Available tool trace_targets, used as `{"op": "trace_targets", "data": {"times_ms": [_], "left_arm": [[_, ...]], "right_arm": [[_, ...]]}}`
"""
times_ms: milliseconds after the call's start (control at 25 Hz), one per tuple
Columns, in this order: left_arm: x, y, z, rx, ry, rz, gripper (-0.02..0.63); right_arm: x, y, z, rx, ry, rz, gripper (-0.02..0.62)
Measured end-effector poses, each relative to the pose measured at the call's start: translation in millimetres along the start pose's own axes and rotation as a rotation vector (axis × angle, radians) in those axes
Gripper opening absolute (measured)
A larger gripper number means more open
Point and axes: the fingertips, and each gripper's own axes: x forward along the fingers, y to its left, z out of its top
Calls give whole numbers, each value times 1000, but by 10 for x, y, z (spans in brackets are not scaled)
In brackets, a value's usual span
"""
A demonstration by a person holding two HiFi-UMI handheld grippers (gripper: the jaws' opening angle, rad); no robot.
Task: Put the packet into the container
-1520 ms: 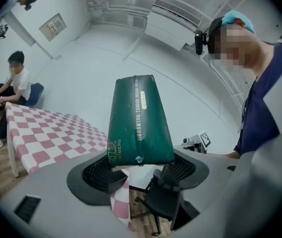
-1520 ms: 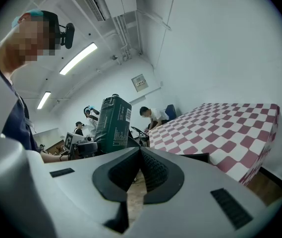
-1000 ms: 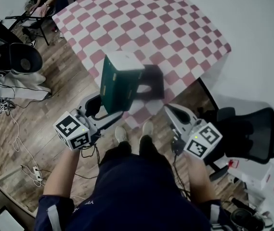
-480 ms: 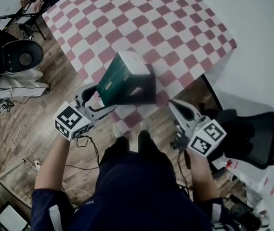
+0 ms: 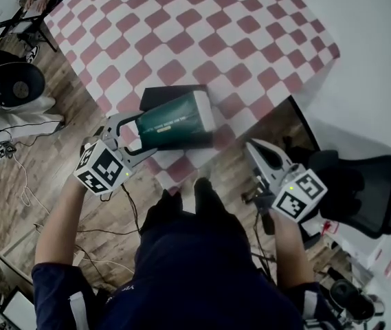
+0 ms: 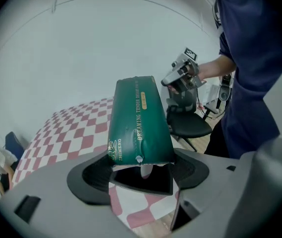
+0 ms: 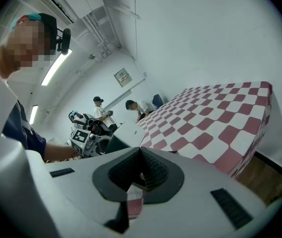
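Packet over the container, not yet let go.

Your left gripper (image 5: 135, 135) is clamped on one sealed end of the dark green foil packet (image 5: 178, 119). The packet lies tipped on its side over the black rectangular container (image 5: 168, 93), at the near edge of the red-and-white checked table (image 5: 202, 33). The carry looks all but finished, and what seems left is lowering the packet in and releasing it. Your right gripper (image 5: 255, 150) hangs off the table's near edge, to the container's right, jaws pressed together on nothing. The packet hides most of the container, so its depth, its contents and whether the packet touches its rim cannot be made out.
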Motion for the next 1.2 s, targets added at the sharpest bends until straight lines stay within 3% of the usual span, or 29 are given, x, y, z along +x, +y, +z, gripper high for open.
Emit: {"op": "trace_targets", "data": {"times_ms": [280,480,920,1200], "left_arm": [[177,-45,-91,202,165,-36,373],[249,-91,-161,286,278,-56,373],[384,-99,-398,290,451,-92,374],[550,-141,-485,311,511,-112,374]], "right_arm": [[-28,-170,-71,26,13,-4,17],[-11,-245,-103,40,14,8,16],[34,-349,-142,60,17,32,17],[38,-388,-201,70,30,35,15]]}}
